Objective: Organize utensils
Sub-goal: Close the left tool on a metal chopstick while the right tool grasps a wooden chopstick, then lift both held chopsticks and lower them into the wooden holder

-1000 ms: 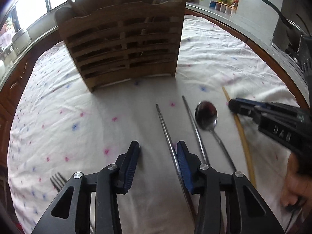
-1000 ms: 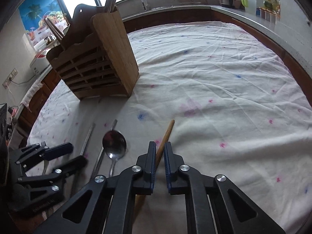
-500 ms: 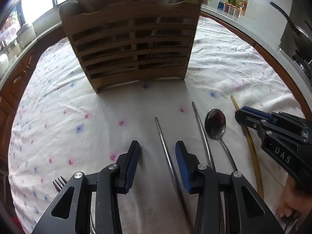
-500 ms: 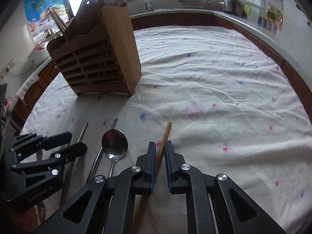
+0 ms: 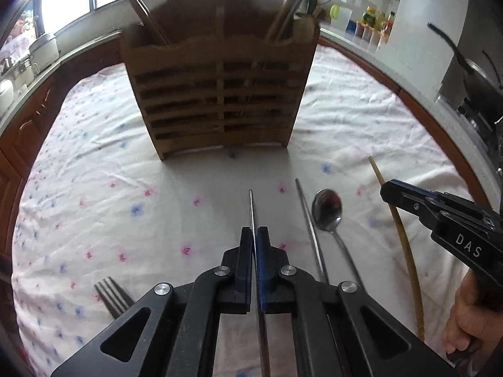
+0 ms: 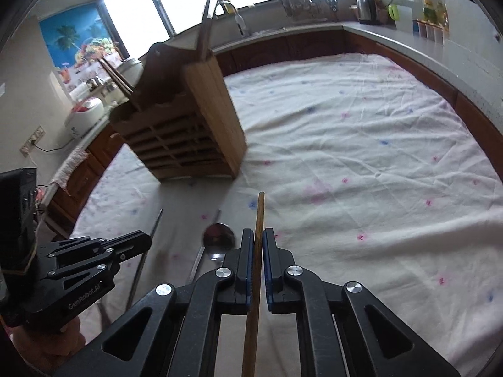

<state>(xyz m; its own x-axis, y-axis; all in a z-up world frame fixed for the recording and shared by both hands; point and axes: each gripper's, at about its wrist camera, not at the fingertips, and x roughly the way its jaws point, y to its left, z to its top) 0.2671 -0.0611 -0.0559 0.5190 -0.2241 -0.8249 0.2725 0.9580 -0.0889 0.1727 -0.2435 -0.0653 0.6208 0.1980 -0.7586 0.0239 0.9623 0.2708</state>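
My left gripper [image 5: 254, 235] has its jaws closing on a metal chopstick [image 5: 251, 207], the pads pressing it from both sides. A second metal chopstick [image 5: 306, 216] and a spoon [image 5: 327, 207] lie on the cloth just to its right. Right of the spoon, my right gripper [image 6: 257, 238] has its jaws closing tight on a wooden chopstick [image 6: 260, 210], which points forward between the pads. The slatted wooden utensil holder [image 5: 220, 94] stands upright beyond both grippers, with several sticks in its outer compartments. A fork [image 5: 111, 295] lies at the near left.
A white cloth [image 6: 361, 163] with small pink and blue flowers covers the round table. Its right half is bare. A kitchen counter [image 6: 393, 34] with a kettle and jars curves round the far side. A person's hand [image 5: 468, 320] holds the right gripper.
The left jaws have closed from wide apart onto the metal chopstick. Both grippers have risen a little with their sticks, and the wooden chopstick's tip now points straight ahead.
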